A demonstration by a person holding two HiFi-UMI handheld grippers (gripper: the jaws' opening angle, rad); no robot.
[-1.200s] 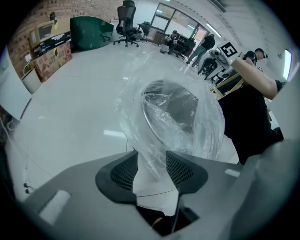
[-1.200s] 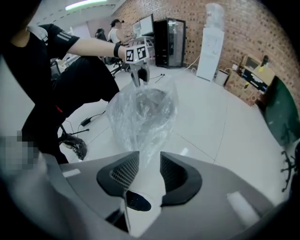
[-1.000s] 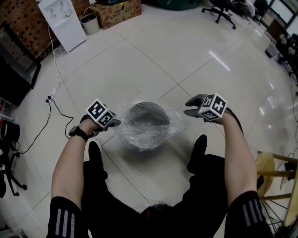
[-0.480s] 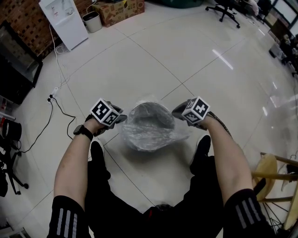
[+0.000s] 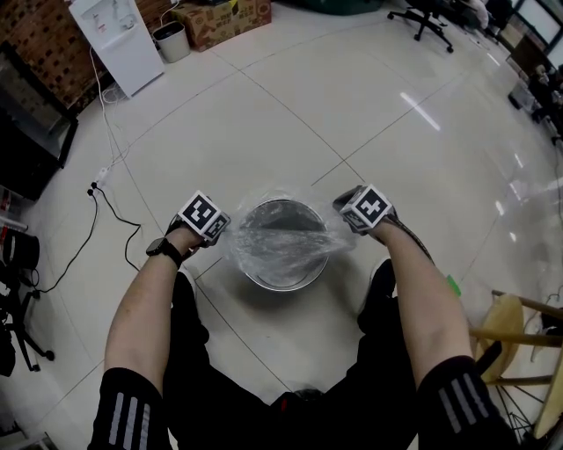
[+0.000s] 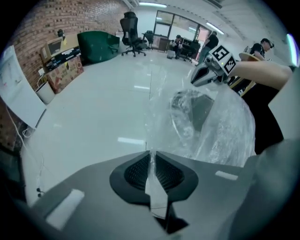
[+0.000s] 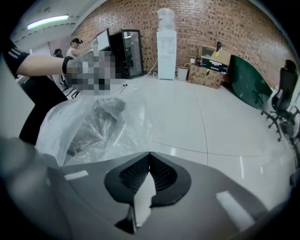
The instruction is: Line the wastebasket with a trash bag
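A round metal wastebasket (image 5: pixel 280 264) stands on the tiled floor between the person's feet. A clear trash bag (image 5: pixel 283 235) lies stretched over its mouth. My left gripper (image 5: pixel 225 230) is at the bag's left edge. Its jaws have just been closing, and in the left gripper view a strip of film is pinched between them (image 6: pixel 150 152). My right gripper (image 5: pixel 345 211) is at the bag's right edge. Its jaws have also just been closing, and they (image 7: pixel 149 153) are shut on the edge of the bag (image 7: pixel 98 126). The crumpled bag (image 6: pixel 206 122) spans from one gripper to the other.
The person's black shoes (image 5: pixel 380 279) flank the basket. A white water dispenser (image 5: pixel 114 39), a small bin (image 5: pixel 169 42) and a cardboard box (image 5: pixel 220 19) stand at the far left. A cable (image 5: pixel 106 198) runs over the floor on the left. A wooden stool (image 5: pixel 510 325) stands at the right.
Both grippers came down and inward to the bag's edges and shut on it. The bag, loose before, is now pulled flatter across the basket's mouth.
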